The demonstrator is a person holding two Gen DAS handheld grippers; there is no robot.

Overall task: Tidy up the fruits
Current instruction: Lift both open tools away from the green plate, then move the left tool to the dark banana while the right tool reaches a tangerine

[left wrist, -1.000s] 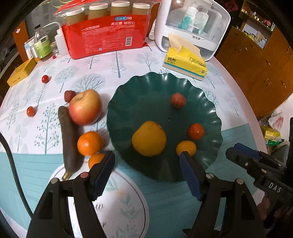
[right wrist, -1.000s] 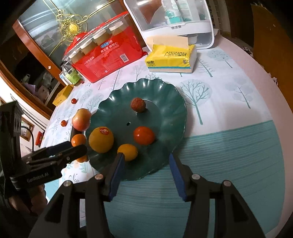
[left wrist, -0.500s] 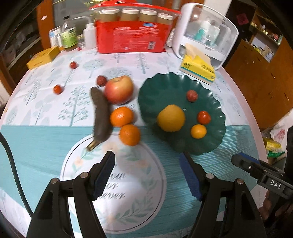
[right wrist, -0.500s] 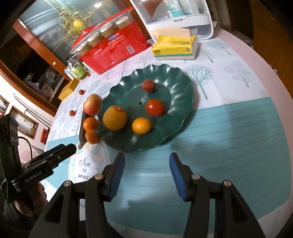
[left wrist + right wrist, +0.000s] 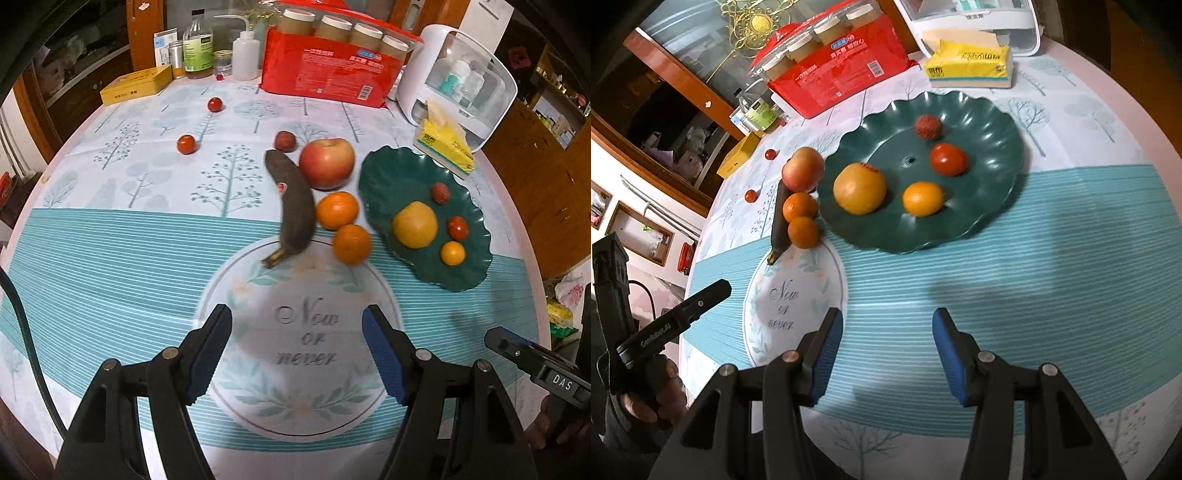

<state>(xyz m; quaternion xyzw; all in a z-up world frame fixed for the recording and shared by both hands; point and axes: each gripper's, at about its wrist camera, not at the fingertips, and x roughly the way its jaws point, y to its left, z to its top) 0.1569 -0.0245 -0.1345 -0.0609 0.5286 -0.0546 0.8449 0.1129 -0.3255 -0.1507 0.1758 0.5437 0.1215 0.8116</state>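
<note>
— Teal stripes and pale printed trees cover the desk (image 5: 129, 258), and the dark green plate (image 5: 993, 122) sits toward its right side. What does it hold?

— A big yellow-orange fruit (image 5: 860, 188), a small orange one (image 5: 922, 198), a red tomato (image 5: 948, 158) and a bumpy red lychee (image 5: 928, 127).

— And what is left off the plate?

— Just beside its left rim: an apple (image 5: 326, 163), a blackened banana (image 5: 295, 206), two mandarins (image 5: 338, 209) touching each other, then a small dark-red fruit (image 5: 284, 140) and two cherry tomatoes (image 5: 185, 144) farther out.

— The claws?

— Left claw (image 5: 297, 345) hangs above the printed medallion, jaws spread wide, nothing in them. Right claw (image 5: 886, 352) is the same, wide and empty, over the stripes.

— Which piece next?

— I'd judge the nearer mandarin, using the left claw. Come down from above, straddle it clear of its neighbour and the banana stem, close gently, then set it in the plate's bare part near the rim.
</note>
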